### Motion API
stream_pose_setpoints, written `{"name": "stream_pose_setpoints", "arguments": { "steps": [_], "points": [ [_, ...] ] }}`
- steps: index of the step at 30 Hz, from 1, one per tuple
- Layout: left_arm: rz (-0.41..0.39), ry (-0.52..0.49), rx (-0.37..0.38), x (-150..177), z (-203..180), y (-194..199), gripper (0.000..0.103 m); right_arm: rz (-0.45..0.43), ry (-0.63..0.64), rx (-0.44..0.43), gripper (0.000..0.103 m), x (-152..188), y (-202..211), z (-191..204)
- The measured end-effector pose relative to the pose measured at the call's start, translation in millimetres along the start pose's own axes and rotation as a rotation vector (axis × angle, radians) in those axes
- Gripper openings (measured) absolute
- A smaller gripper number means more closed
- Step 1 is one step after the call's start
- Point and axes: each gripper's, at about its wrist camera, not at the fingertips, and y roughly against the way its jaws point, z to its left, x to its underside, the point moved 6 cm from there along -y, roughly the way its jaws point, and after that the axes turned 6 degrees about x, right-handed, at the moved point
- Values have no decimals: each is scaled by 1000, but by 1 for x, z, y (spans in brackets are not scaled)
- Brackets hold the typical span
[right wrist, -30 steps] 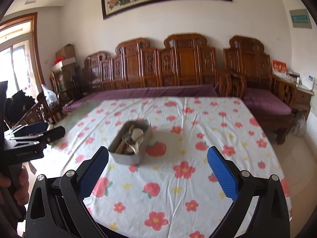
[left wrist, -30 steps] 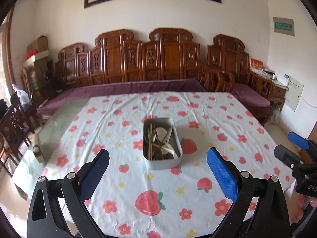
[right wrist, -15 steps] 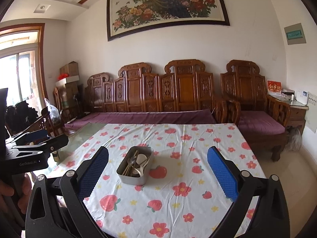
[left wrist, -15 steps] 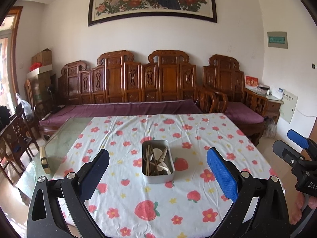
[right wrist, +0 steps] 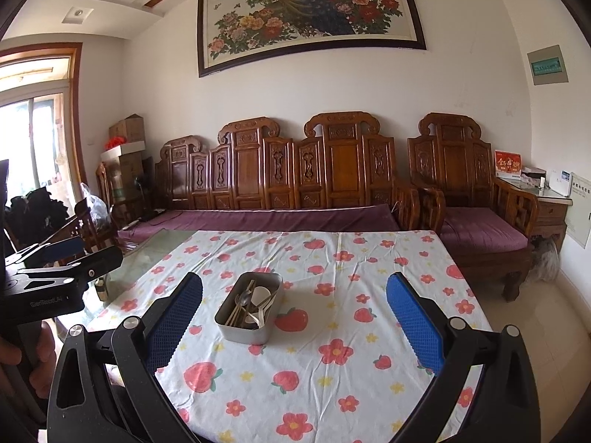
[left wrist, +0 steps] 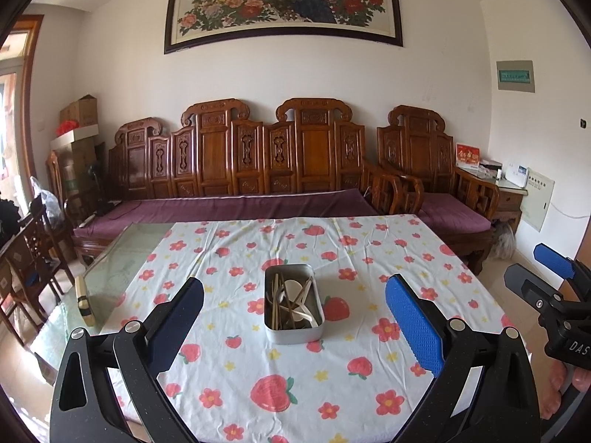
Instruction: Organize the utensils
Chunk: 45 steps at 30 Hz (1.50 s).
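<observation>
The bench (left wrist: 258,398) fills the lower half of both views under a white cloth (right wrist: 332,380) printed with strawberries and flowers, and on that cloth stands only a grey metal tin (left wrist: 294,332), set near the middle. Every utensil in sight lies inside it: thin chopsticks (left wrist: 275,301) leaning along its left side, pale spoons (left wrist: 301,312) crossed over its right, and a metal spoon (right wrist: 244,299) that shows best from the right wrist (the pieces overlap, so a count is beyond telling). None lies loose on the cloth.

That picture fits two stages equally well: a jumble collected in one tin and waiting to be sorted or laid out, or a gathering job already finished with everything put away in the tin. The frames do not settle which.

The left tongs (left wrist: 294,317) stand wide apart and hold nothing; the tin sits ahead of them, well apart, framed in the gap between the blue pads. The right tongs (right wrist: 294,317) are equally wide and bare, with the tin ahead and slightly left of centre, nearer the left pad
</observation>
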Motion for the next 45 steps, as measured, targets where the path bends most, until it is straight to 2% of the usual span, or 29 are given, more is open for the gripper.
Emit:
{"name": "stream_pose_setpoints", "arguments": {
  "steps": [45],
  "points": [
    [-17, 11, 17, 2, -5, 0, 95, 5, -1, 3, 100, 3, -3, 0]
  ]
}}
